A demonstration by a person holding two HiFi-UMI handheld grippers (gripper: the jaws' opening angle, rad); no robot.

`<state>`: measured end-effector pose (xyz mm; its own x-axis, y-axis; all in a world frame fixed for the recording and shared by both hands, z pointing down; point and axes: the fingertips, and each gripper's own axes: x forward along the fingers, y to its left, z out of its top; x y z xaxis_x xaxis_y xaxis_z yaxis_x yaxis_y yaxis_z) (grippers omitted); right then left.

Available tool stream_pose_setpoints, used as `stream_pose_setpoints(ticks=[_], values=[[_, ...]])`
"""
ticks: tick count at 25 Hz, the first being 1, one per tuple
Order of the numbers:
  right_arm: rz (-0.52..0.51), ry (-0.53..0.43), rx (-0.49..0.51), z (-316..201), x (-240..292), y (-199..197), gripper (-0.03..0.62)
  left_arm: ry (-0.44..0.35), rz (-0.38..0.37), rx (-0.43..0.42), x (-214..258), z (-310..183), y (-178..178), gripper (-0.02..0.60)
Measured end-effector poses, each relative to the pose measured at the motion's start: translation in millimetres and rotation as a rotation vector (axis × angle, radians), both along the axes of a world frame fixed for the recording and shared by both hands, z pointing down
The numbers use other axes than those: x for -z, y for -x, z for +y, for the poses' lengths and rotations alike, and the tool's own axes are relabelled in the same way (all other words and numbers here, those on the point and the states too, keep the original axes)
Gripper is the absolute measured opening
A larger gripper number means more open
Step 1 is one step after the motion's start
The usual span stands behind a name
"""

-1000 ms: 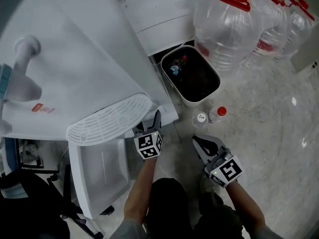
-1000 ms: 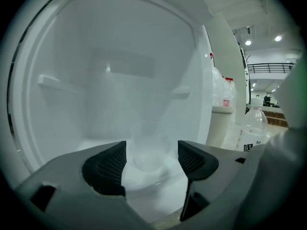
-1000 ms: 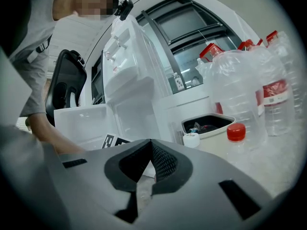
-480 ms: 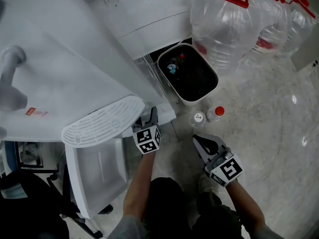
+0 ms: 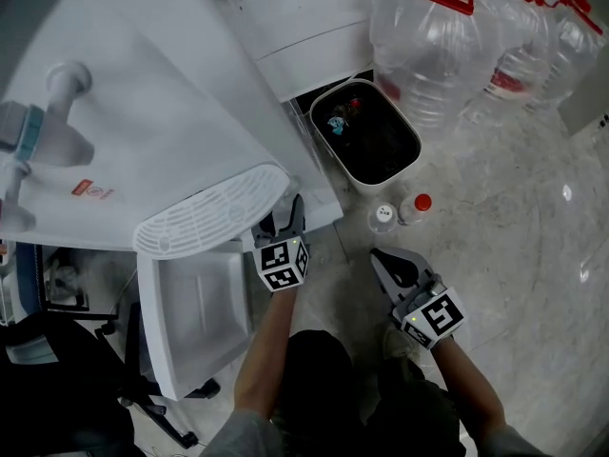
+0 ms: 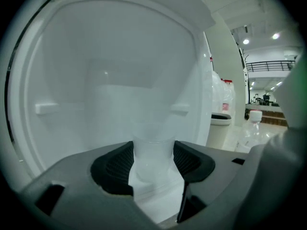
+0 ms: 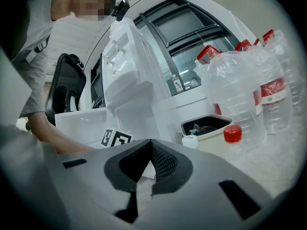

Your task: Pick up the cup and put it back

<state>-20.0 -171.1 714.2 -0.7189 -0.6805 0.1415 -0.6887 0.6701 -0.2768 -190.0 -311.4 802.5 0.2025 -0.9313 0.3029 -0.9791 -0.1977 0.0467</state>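
A clear plastic cup (image 6: 152,150) stands between the pads of my left gripper (image 6: 152,166), which touch it on both sides. These jaws have just been closing on the cup. Behind it is the white recess of the water dispenser (image 6: 120,71). In the head view the left gripper (image 5: 285,220) reaches under the edge of the dispenser's round drip tray (image 5: 205,222), and the cup is hidden there. My right gripper (image 5: 383,259) hangs over the floor to the right, shut with nothing in it (image 7: 149,150).
An open white door (image 5: 195,303) hangs below the drip tray. A white bin (image 5: 411,155) with rubbish, two small bottles (image 5: 383,219) and large water jugs (image 5: 438,46) stand on the marble floor. A black chair (image 5: 57,369) is at the lower left.
The left gripper has risen slightly at the drip tray's edge. The right gripper has stayed in place. The head view has shifted a little.
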Motion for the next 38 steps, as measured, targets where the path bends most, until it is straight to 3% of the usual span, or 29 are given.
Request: stream_pose_setpoints(ticks=[10, 20, 27, 38], values=[[-0.019, -0.058, 0.012, 8.2, 49.7, 23.0, 0.011, -0.016, 0.056, -0.164, 91.9, 72.9, -16.6, 0.261], [-0.03, -0.109, 0.007, 11.5, 122.4, 24.2, 0.011, -0.067, 0.045, -0.33, 221.3, 148.0, -41.2, 0.261], [-0.031, -0.142, 0.001, 13.6, 172.6, 23.0, 0.011, -0.134, 0.037, -0.359, 300.2, 179.3, -42.4, 0.261], [-0.013, -0.186, 0.029, 30.2, 204.6, 32.7, 0.011, -0.179, 0.061, -0.329, 332.0, 194.8, -31.6, 0.262]])
